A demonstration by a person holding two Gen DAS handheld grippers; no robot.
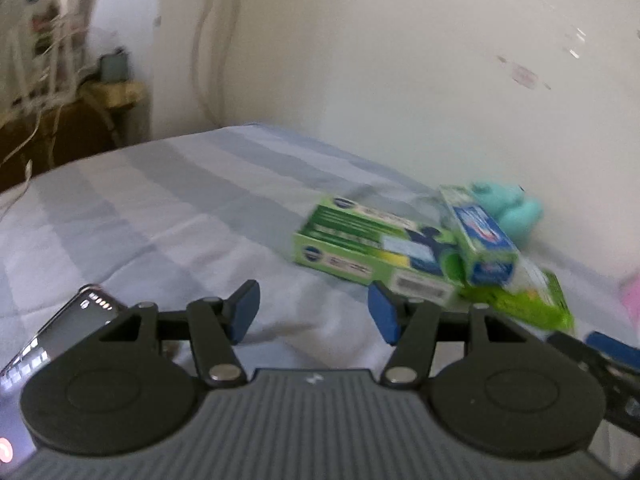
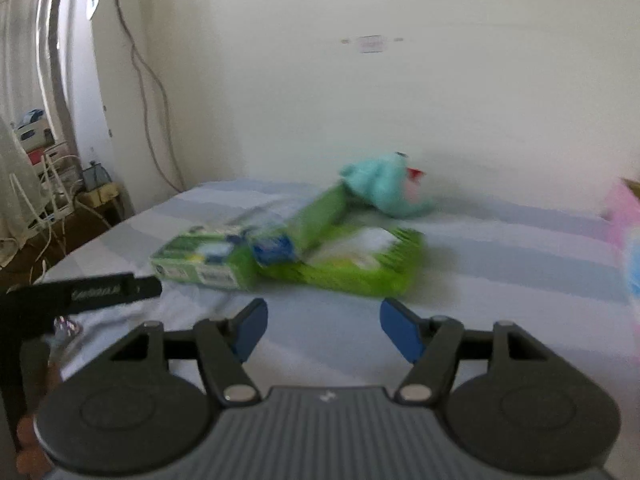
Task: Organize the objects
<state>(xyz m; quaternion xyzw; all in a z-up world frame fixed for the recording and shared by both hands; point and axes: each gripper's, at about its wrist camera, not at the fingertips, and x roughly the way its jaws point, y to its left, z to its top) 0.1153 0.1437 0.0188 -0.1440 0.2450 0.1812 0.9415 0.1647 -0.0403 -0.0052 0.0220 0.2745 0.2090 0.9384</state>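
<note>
The bed [image 2: 500, 248] has a striped sheet. On it a blurry green box [image 1: 360, 248], a flat green pack [image 2: 360, 256] and a teal soft toy [image 2: 384, 192] touch. Left gripper [image 1: 314, 312] and right gripper [image 2: 324, 330] jaws stand apart, empty.

the left gripper [image 1: 314, 312] hangs over the striped bed [image 1: 168, 216], its blue-padded jaws apart with nothing between them. ahead to the right a green box [image 1: 360, 248] lies flat, a toothpaste box [image 1: 480, 236] leaning across it, a teal plush toy [image 1: 508, 204] behind. a phone [image 1: 52, 336] shows at lower left.
</note>
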